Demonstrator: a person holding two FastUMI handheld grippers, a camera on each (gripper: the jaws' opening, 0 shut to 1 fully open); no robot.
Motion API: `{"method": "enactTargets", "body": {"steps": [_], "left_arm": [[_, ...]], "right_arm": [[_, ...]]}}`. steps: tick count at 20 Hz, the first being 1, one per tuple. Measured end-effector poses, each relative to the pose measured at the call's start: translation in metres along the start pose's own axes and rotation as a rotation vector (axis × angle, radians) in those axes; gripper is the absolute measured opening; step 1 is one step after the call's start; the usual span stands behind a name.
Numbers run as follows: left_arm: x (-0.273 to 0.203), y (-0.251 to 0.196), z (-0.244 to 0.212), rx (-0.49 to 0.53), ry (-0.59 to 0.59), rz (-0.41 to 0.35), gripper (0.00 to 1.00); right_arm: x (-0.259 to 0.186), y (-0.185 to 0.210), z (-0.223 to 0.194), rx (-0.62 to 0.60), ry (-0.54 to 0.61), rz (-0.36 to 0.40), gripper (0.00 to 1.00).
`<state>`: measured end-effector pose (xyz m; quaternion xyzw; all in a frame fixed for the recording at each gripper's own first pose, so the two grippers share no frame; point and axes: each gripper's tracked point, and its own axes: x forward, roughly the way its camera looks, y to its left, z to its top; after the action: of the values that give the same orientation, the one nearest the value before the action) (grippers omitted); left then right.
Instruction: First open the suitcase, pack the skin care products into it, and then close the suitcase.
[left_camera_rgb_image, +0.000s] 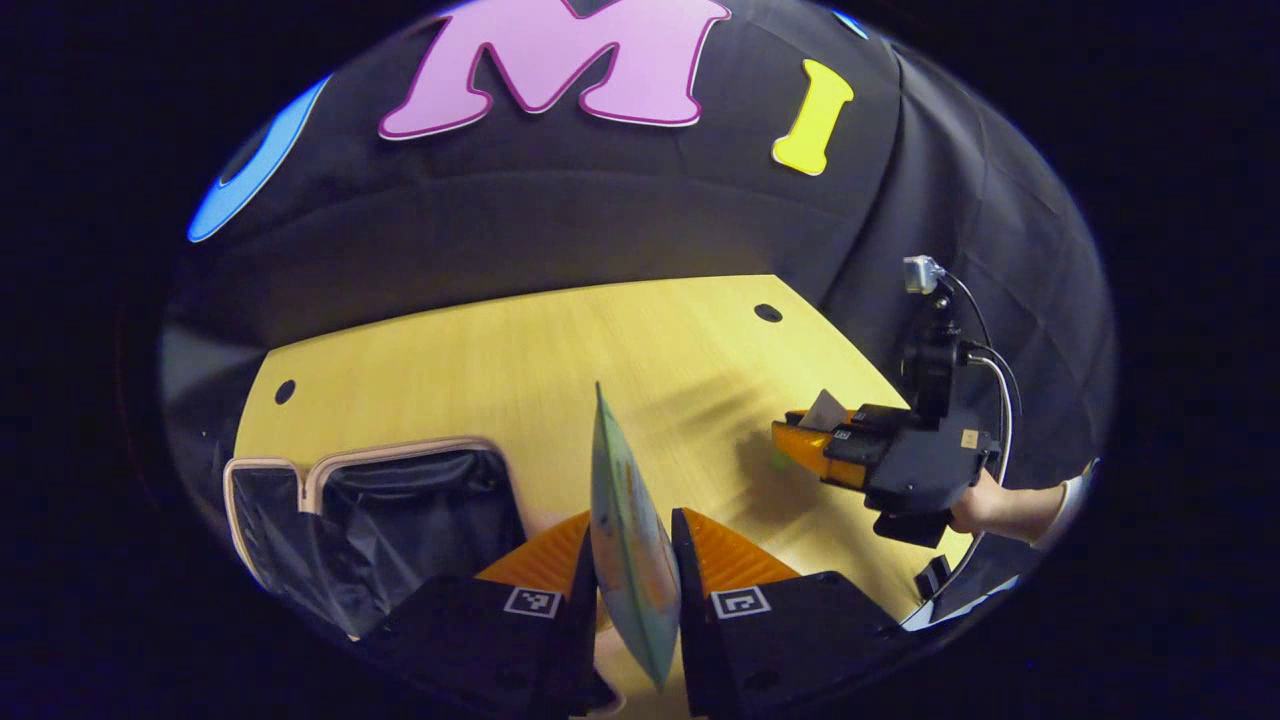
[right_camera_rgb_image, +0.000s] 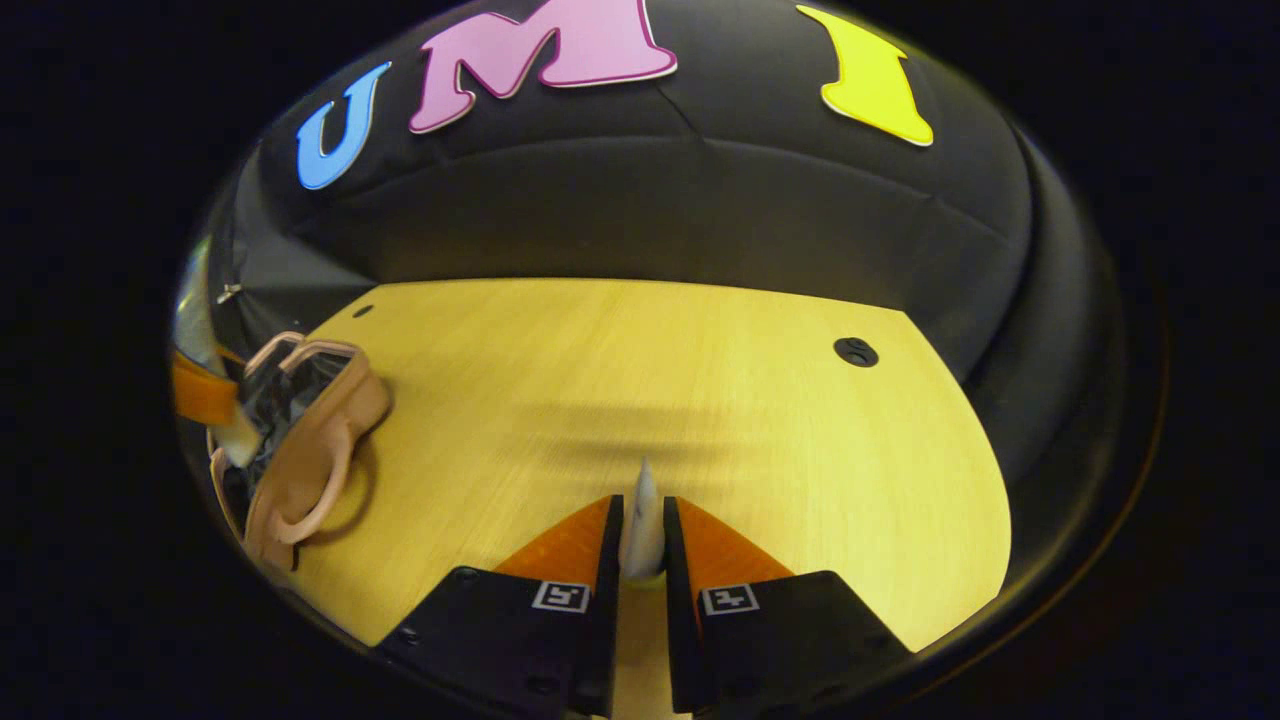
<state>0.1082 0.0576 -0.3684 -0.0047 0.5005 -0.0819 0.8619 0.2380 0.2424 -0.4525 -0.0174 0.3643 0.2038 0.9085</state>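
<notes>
Left tongs (left_camera_rgb_image: 632, 545) clamped on upright sachet (left_camera_rgb_image: 625, 520), open suitcase (left_camera_rgb_image: 380, 510) just left of them; right tongs (right_camera_rgb_image: 640, 540) farther off, pinching a pale packet (right_camera_rgb_image: 643, 520).

Right gripper (right_camera_rgb_image: 641, 545) pinches a thin pale sachet (right_camera_rgb_image: 643, 520) above the yellow wooden table (right_camera_rgb_image: 700, 400). Far left sits the open pink-rimmed suitcase (right_camera_rgb_image: 310, 450).

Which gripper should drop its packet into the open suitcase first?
Left, probably. Left gripper holds the flat pastel sachet right beside the open pink suitcase; right gripper, gripping a small white packet, sits farther off.
</notes>
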Motion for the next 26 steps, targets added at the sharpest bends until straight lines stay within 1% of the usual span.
{"method": "enactTargets", "body": {"steps": [2,4,6,7,8,9,11,12,14,15,16,17,18,19,20,22,24,26], "left_arm": [[-0.029,0.032,-0.018,-0.019,0.022,0.038,0.40],[-0.037,0.066,-0.032,-0.021,0.060,0.089,0.40],[-0.045,0.096,-0.051,-0.037,0.130,0.126,0.40],[-0.048,0.107,-0.063,-0.049,0.182,0.141,0.43],[-0.048,0.118,-0.076,-0.059,0.235,0.150,0.43],[-0.046,0.129,-0.088,-0.074,0.289,0.157,0.43],[-0.042,0.140,-0.117,-0.107,0.398,0.127,0.43],[-0.037,0.144,-0.133,-0.125,0.449,0.108,0.40],[-0.027,0.153,-0.156,-0.159,0.515,0.112,0.40],[-0.024,0.158,-0.160,-0.163,0.524,0.126,0.41],[-0.020,0.165,-0.161,-0.151,0.509,0.152,0.43],[-0.016,0.176,-0.162,-0.127,0.490,0.182,0.48],[-0.016,0.173,-0.159,-0.129,0.466,0.161,0.52],[-0.020,0.166,-0.151,-0.136,0.431,0.137,0.84],[-0.026,0.165,-0.142,-0.134,0.388,0.129,0.89],[-0.041,0.172,-0.126,-0.108,0.284,0.127,0.92],[-0.066,0.183,-0.112,-0.096,0.187,0.128,0.93],[-0.094,0.206,-0.108,-0.096,0.127,0.161,0.93]], "right_arm": [[-0.007,0.010,0.007,0.030,0.000,0.017,0.23],[-0.023,0.024,0.018,0.033,-0.026,0.036,0.23],[-0.043,0.049,0.027,0.055,-0.036,0.082,0.23],[-0.053,0.067,0.031,0.068,-0.038,0.117,0.23],[-0.062,0.084,0.036,0.074,-0.041,0.143,0.23],[-0.070,0.101,0.038,0.072,-0.035,0.176,0.23],[-0.089,0.139,0.041,0.064,-0.033,0.231,0.23],[-0.098,0.159,0.042,0.059,-0.031,0.261,0.23],[-0.117,0.195,0.046,0.035,-0.037,0.312,0.23],[-0.124,0.210,0.046,0.020,-0.036,0.329,0.23],[-0.130,0.222,0.044,0.001,-0.029,0.344,0.23],[-0.134,0.233,0.040,-0.022,-0.023,0.353,0.23],[-0.137,0.243,0.036,-0.047,-0.014,0.358,0.23],[-0.138,0.255,0.032,-0.065,-0.002,0.368,0.23],[-0.140,0.268,0.027,-0.074,0.010,0.383,0.23],[-0.137,0.299,0.019,-0.054,0.045,0.424,0.23],[-0.132,0.327,0.009,-0.005,0.102,0.459,0.23],[-0.116,0.350,-0.006,0.018,0.183,0.469,0.23]]}}
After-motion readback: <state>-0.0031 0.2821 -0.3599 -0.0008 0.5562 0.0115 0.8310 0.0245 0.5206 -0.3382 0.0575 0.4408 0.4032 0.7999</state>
